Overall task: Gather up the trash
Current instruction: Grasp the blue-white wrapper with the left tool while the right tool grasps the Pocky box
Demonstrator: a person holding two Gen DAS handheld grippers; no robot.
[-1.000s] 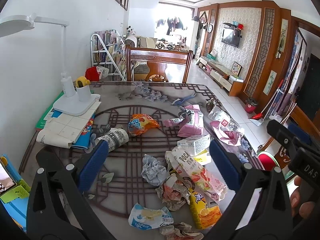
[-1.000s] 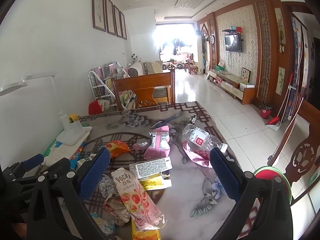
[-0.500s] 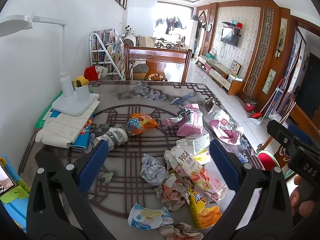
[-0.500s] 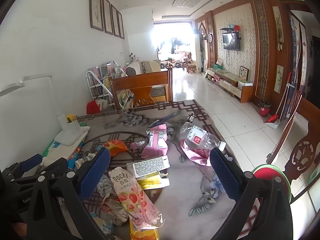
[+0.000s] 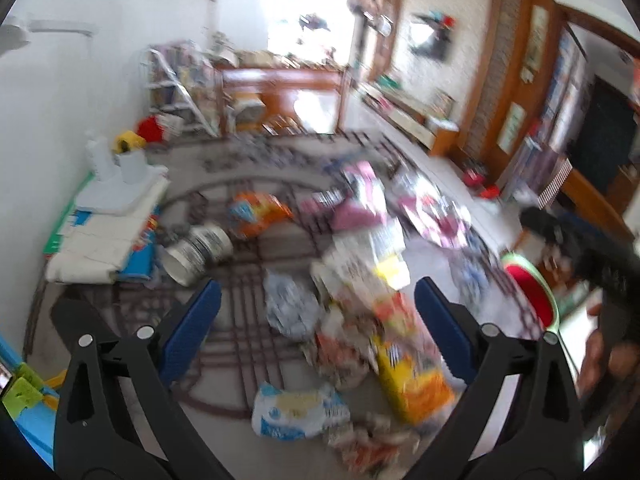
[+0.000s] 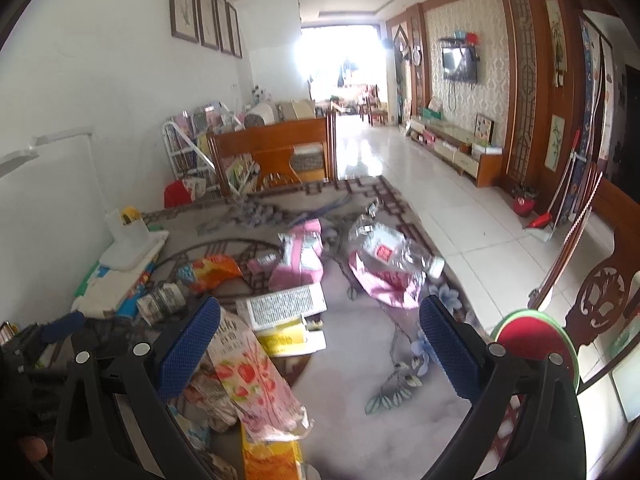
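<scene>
- The trash lay scattered over the middle of the patterned tabletop (image 6: pixel 360 364); a crumpled grey-blue paper ball (image 5: pixel 290 306) sat nearest the left tongs (image 5: pixel 316 330), with a strawberry snack packet (image 6: pixel 256 384), a yellow carton (image 5: pixel 412 372) and a blue-and-white wrapper (image 5: pixel 296 408) heaped just beside it.
- Farther off lay an orange crisp bag (image 6: pixel 212 270), a pink packet (image 6: pixel 300 258) and a crushed clear bottle (image 6: pixel 394 250) over a pink wrapper; none of it had been picked up.
- The left tongs stood wide apart with nothing between the pads, though they had just been closing a little; that view was smeared with motion, so fine detail was hard to read.
- The right tongs (image 6: pixel 320 350) were also apart and empty, hovering over the near edge of the heap.
- To my eye the step in hand was the left reach toward the paper ball; it would go best straddling the ball alone, clear of the neighbouring wrappers, then squeezing firmly, since crumpled paper gives.
- A white desk lamp base (image 5: pixel 120 194) and stacked papers (image 5: pixel 96 252) sat at the wall side, and were best left alone.
</scene>
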